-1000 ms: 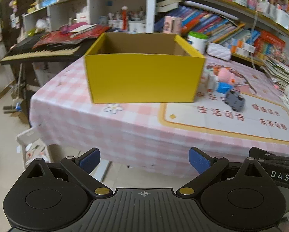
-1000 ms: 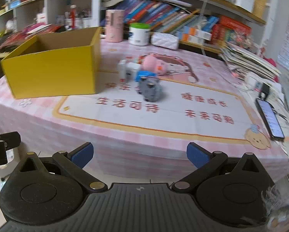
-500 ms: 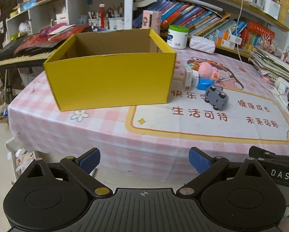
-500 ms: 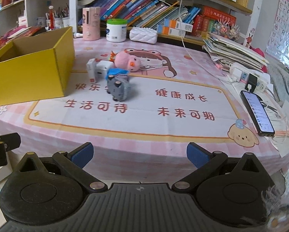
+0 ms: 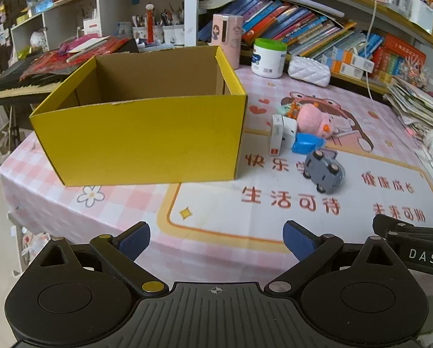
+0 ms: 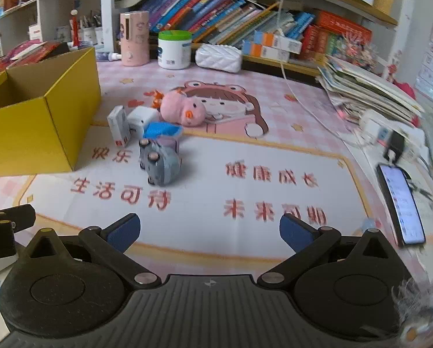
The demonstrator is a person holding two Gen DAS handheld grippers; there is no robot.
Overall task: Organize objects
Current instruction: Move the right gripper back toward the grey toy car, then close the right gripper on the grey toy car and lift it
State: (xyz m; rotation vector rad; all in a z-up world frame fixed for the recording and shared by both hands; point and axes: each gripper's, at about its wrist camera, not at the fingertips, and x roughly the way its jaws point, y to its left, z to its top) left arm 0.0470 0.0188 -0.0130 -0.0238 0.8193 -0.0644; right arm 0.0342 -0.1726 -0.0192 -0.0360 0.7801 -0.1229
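A: You've brought both grippers, left (image 5: pixel 216 236) and right (image 6: pixel 207 230), closer over the desk (image 6: pixel 274 191), wide open, empty.

B: Toys (image 6: pixel 160 163) lie beside the box (image 5: pixel 141 139); start picking.

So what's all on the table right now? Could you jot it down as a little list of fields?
box: yellow box, open top, no contents visible from here
toys: grey toy car on its side, pink plush, blue piece, two small white boxes, clustered right of the box
phone: phone, screen lit, near the table's right edge
left gripper: left gripper open, holding nothing
right gripper: right gripper open, holding nothing
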